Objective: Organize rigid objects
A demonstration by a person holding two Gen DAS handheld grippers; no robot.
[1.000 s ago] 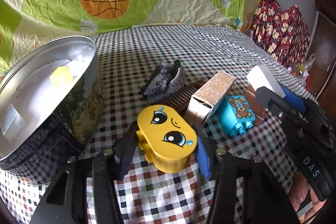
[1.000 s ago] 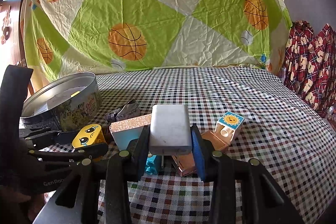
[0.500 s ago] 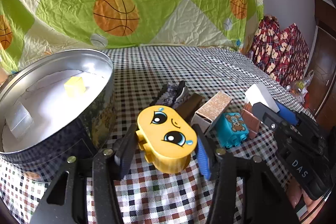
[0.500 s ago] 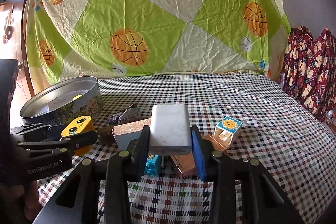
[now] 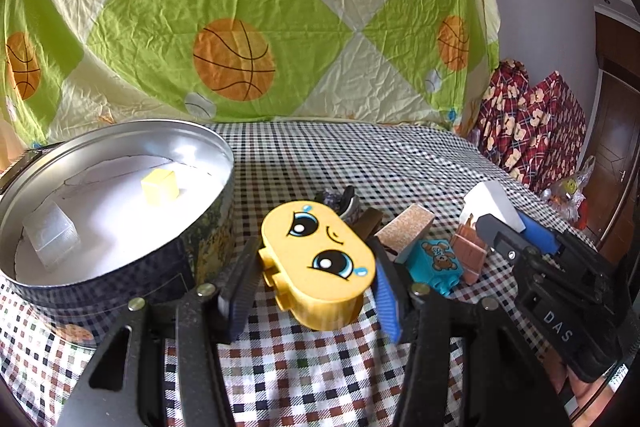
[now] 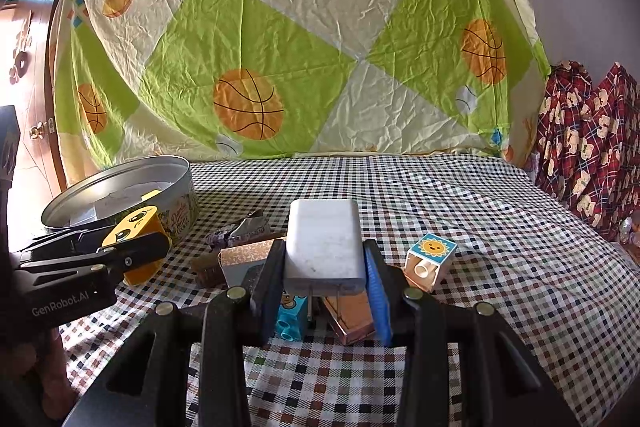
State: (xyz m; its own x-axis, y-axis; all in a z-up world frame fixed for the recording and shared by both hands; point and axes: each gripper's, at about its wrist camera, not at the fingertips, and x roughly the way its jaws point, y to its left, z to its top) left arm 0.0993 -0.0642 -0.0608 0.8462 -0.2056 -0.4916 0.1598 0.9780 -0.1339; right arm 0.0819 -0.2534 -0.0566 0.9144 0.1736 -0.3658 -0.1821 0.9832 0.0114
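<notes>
My left gripper (image 5: 312,283) is shut on a yellow face block (image 5: 318,263) and holds it above the cloth, just right of the round metal tin (image 5: 200,227). The tin holds a small yellow cube (image 5: 159,188) and a clear box (image 5: 50,235). My right gripper (image 6: 324,283) is shut on a white charger (image 6: 324,247), held above a teal bear block (image 6: 291,315) and a copper box (image 6: 350,315). The left gripper with its yellow block (image 6: 132,231) shows in the right wrist view beside the tin (image 6: 180,207).
On the checked cloth lie a glittery carton (image 5: 404,231), a teal bear block (image 5: 436,263), a dark brown bar (image 6: 208,267), a crumpled wrapper (image 6: 236,227) and a sun block (image 6: 430,259). A basketball sheet (image 6: 280,67) hangs behind. Plaid fabric (image 6: 592,147) is at the right.
My left gripper has lifted the yellow face block and carried it left toward the tin, which now looms larger. My right gripper has risen a little with the charger.
</notes>
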